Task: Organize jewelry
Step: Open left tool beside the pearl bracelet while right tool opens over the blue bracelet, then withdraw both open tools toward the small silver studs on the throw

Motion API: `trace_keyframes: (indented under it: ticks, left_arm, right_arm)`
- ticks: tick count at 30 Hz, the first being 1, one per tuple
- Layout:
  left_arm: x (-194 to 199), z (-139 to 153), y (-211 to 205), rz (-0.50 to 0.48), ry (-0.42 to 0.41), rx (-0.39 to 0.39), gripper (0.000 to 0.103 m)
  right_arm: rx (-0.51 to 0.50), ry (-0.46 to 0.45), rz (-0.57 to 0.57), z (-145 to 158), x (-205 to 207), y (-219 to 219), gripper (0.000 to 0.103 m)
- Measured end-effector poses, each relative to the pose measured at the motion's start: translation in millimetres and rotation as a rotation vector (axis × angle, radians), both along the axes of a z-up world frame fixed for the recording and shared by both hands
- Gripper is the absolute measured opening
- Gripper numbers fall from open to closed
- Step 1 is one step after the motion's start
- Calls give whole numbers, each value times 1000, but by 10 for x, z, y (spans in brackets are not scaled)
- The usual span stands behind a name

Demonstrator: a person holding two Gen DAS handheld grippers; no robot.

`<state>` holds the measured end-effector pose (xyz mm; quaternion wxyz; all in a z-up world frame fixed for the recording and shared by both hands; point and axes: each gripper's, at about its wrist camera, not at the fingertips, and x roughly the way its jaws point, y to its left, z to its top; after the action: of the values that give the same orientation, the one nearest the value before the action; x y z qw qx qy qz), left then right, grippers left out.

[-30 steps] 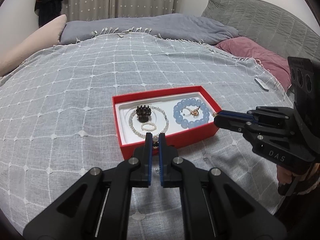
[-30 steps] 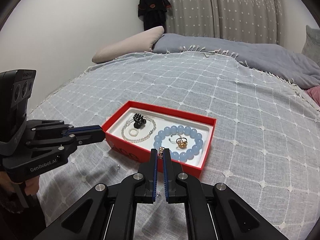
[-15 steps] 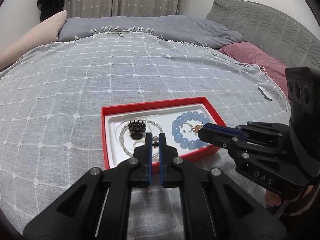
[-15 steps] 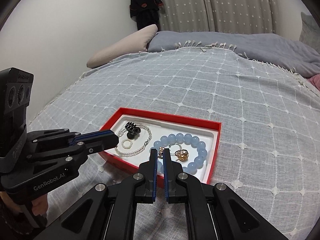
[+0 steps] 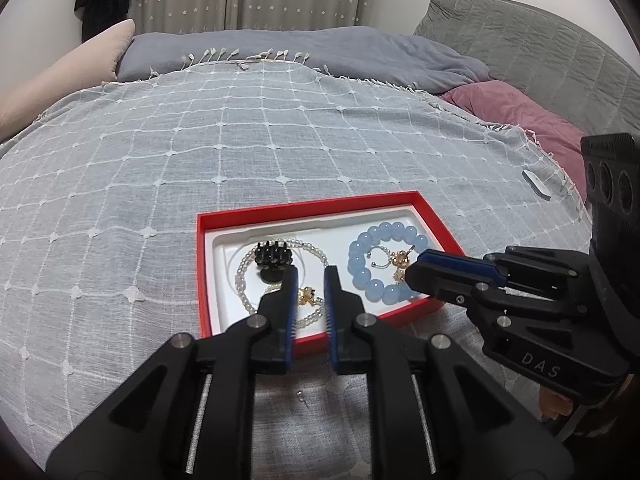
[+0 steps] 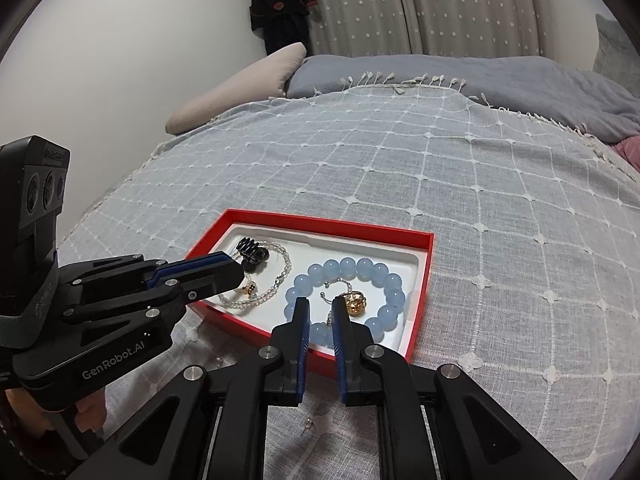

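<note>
The bed (image 5: 224,152), under its grey blanket with white grid stitching, is a soft base, so a downward press could tilt the shallow red rectangular tray (image 5: 442,227) with its white liner and slide everything together. Inside the tray, the pale blue round-bead bracelet (image 5: 362,276) rings a gold ring (image 6: 355,304), while the clear-bead necklace (image 5: 246,300) loops round a black claw hair clip (image 5: 273,258) (easy to snag). The left gripper (image 5: 309,280) and right gripper (image 6: 321,309) both hover over the tray, fingers (image 5: 289,300) slightly parted and holding nothing; a tiny earring piece (image 5: 303,397) outside the tray could get lost in the weave
</note>
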<state>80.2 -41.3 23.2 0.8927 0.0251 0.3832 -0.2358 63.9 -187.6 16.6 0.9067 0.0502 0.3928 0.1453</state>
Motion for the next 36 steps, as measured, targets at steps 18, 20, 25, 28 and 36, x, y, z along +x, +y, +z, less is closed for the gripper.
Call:
trace_keyframes:
  ticks: [18,20,25,28,36]
  left_arm:
    - [-248,140,153,-22,-28,3,71]
    - [-273,141,199,-21,-25,5,75]
    - [-329,102,306,-23,-12,20,81]
    - [-366,51,363,-23,-2,42,81]
    - [-426,-114,511,2,36,85,87]
  right_arm:
    - [-35,-10,18,104,-216,-56,14]
    - [-41,-12,19,111,-246,-60,14]
    - [-55,-7,21,97,-311,-68,18]
    - [-67,0,23,70,-353,-73,20]
    - [-70,13,32,-21,-477,-94,59]
